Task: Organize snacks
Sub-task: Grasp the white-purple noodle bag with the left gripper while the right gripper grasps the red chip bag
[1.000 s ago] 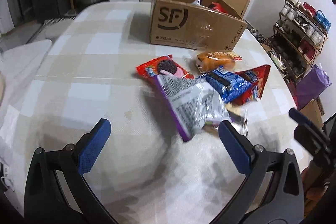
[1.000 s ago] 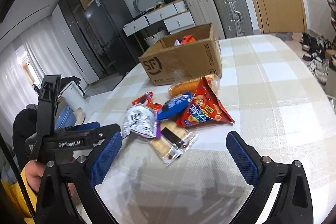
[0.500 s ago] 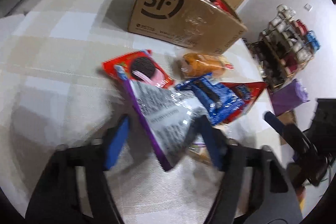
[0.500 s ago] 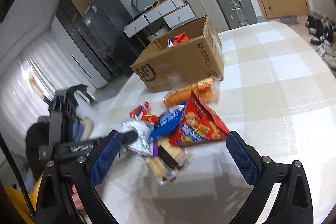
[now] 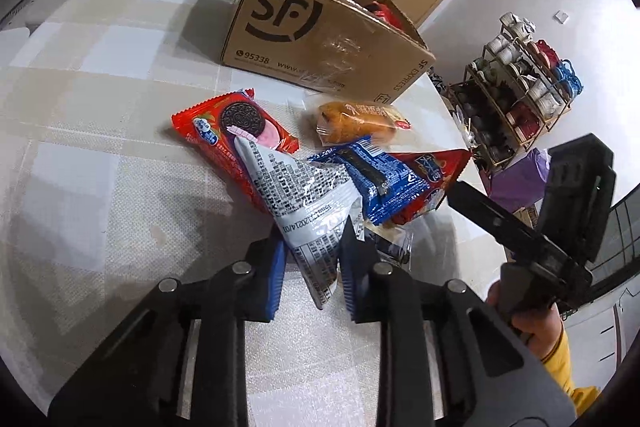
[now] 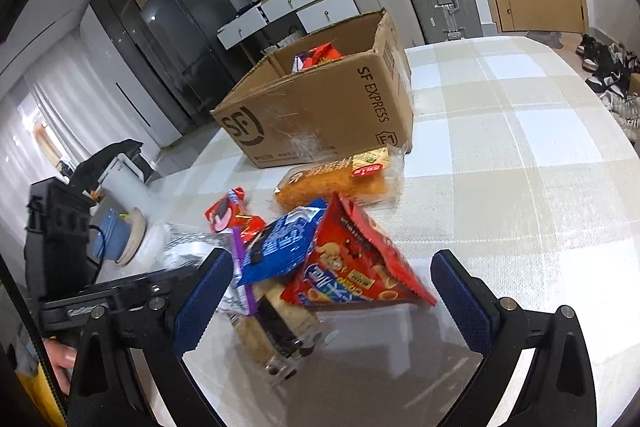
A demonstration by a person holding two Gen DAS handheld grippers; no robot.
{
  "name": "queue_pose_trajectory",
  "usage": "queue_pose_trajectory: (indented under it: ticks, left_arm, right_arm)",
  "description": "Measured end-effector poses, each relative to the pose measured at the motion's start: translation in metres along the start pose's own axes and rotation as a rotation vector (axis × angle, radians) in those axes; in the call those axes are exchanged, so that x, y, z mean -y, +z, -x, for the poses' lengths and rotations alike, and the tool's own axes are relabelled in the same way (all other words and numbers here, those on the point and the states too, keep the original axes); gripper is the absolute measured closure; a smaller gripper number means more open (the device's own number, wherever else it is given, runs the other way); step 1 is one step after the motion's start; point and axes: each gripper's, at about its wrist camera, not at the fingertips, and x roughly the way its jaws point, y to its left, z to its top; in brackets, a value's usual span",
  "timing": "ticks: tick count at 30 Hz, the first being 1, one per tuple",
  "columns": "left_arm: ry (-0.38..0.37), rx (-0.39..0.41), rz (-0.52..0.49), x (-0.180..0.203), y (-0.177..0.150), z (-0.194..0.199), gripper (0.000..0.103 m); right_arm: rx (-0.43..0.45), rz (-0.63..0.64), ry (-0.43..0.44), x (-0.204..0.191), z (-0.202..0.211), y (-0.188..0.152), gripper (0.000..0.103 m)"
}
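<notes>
1. Snacks lie in a loose heap on the checked tablecloth (image 5: 100,131), in front of an open cardboard box (image 5: 320,43) printed "SF".
2. The left gripper (image 5: 312,267) has its blue pads pinched on the near corner of a silver packet (image 5: 304,203) covered in small print; the jaws stand almost together with only the wrapper between them.
3. That silver packet overlaps a red cookie packet (image 5: 232,127) on its far side and touches a blue packet (image 5: 376,183) beside it.
4. The blue packet rests on a red triangular bag (image 6: 352,267), and under both lies a clear-wrapped cracker pack (image 6: 276,331).
5. An orange bread roll in clear wrap (image 6: 340,179) sits between the heap and the box, just beside the box's front corner.
6. The right gripper (image 6: 332,295) has its fingers spread wide, one on each side of the red triangular bag and cracker pack, gripping nothing.
7. More packets show inside the box.
8. A hand in a yellow sleeve (image 5: 560,355) carries the right gripper.
</notes>
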Motion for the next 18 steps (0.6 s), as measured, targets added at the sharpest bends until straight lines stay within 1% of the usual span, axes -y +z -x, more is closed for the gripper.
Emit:
queue_pose_trajectory:
  ticks: [2, 5, 9, 13, 17, 18]
  left_arm:
    - [0.001, 0.003, -0.005, -0.001, -0.002, 0.004, 0.083]
    - [-0.007, 0.002, 0.0, -0.005, -0.005, 0.01, 0.084]
    - [-0.005, 0.006, 0.01, -0.012, -0.007, 0.016, 0.084]
    - [-0.009, 0.004, 0.01, -0.015, -0.009, 0.021, 0.084]
    - [-0.009, 0.003, 0.013, -0.017, -0.01, 0.021, 0.084]
    - [-0.007, 0.003, 0.01, -0.016, -0.01, 0.021, 0.084]
  right_arm:
    - [-0.006, 0.002, -0.008, 0.001, -0.004, 0.002, 0.002]
    - [-0.021, 0.027, -0.02, -0.002, -0.005, 0.004, 0.009]
    - [-0.043, 0.103, -0.05, -0.01, -0.005, 0.003, 0.009]
    - [-0.081, 0.202, -0.095, -0.018, -0.01, -0.004, 0.009]
    - [-0.139, 0.279, -0.178, -0.025, -0.032, -0.004, 0.009]
    - [-0.144, 0.286, -0.185, -0.026, -0.036, -0.003, 0.011]
